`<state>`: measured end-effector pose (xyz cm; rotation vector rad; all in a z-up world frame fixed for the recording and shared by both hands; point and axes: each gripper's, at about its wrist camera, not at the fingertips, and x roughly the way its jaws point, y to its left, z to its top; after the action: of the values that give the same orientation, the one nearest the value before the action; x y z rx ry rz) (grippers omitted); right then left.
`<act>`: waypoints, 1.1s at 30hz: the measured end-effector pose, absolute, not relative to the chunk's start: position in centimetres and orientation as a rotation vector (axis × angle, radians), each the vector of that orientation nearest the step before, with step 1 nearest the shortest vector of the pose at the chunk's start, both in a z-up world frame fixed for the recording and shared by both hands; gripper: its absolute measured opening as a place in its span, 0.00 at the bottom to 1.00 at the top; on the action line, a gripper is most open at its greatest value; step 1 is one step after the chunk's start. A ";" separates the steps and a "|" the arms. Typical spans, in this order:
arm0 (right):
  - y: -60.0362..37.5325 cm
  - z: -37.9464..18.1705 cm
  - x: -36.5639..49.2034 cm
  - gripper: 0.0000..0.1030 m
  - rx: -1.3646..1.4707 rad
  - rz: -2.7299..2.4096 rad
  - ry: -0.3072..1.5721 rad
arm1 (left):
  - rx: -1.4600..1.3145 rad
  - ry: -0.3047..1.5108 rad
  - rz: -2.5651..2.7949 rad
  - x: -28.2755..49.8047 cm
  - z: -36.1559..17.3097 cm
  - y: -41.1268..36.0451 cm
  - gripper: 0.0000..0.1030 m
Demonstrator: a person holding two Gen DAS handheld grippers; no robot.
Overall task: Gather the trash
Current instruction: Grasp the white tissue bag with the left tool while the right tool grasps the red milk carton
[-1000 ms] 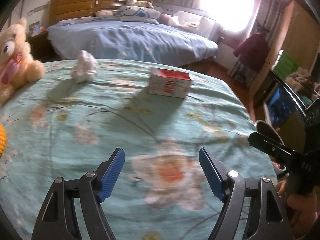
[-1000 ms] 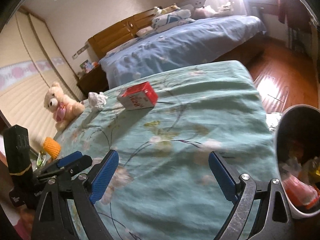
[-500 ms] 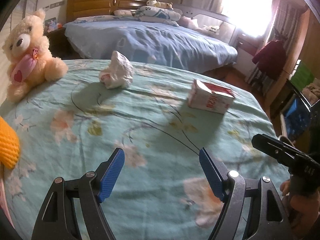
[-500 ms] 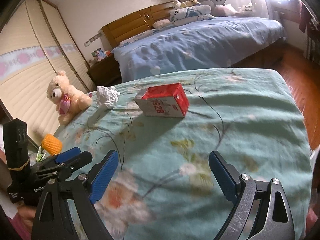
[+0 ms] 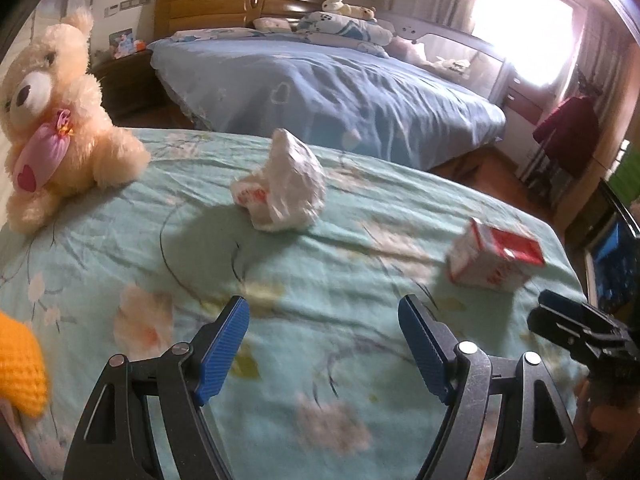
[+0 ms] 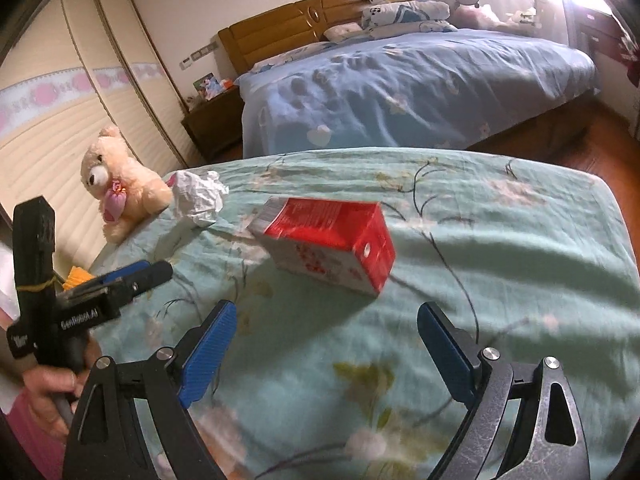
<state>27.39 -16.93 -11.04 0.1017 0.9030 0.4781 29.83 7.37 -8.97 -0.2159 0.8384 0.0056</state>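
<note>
A crumpled white wrapper [image 5: 282, 186] lies on the teal floral bedspread [image 5: 120, 248], ahead of my open, empty left gripper [image 5: 324, 344]. It also shows in the right wrist view [image 6: 198, 196]. A red and white carton [image 6: 332, 244] lies on its side just ahead of my open, empty right gripper [image 6: 326, 344]; in the left wrist view the carton [image 5: 494, 258] is to the right. Each gripper shows in the other's view, left [image 6: 132, 276] and right [image 5: 560, 322].
A cream teddy bear [image 5: 52, 116] sits at the bed's left edge, close to the wrapper. An orange knitted thing [image 5: 18, 364] lies at the near left. A blue bed [image 6: 400, 80] stands beyond, with wood floor [image 6: 600, 136] to the right.
Both grippers have moved forward over the bedspread. The wrapper and the carton are now much closer. The bin seen at the right one second ago is out of view.
</note>
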 end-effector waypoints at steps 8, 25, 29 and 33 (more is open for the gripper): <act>-15.9 -11.8 30.4 0.90 0.064 0.515 0.921 | -0.209 0.828 0.025 34.8 -9.9 8.5 0.74; -15.3 -12.0 30.8 0.39 0.035 0.514 0.926 | -0.121 0.807 0.015 37.8 -10.8 7.1 0.23; -15.5 -11.6 29.2 0.36 0.049 0.522 0.913 | -0.120 0.811 -0.034 36.2 -10.7 6.5 0.06; -15.9 -11.2 27.5 0.36 0.071 0.511 0.907 | -0.124 0.811 -0.068 33.9 -10.5 5.9 0.05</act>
<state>27.53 -15.89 -11.23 0.0709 0.9072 0.5114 33.95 5.90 -10.48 -0.1243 0.8112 -0.0680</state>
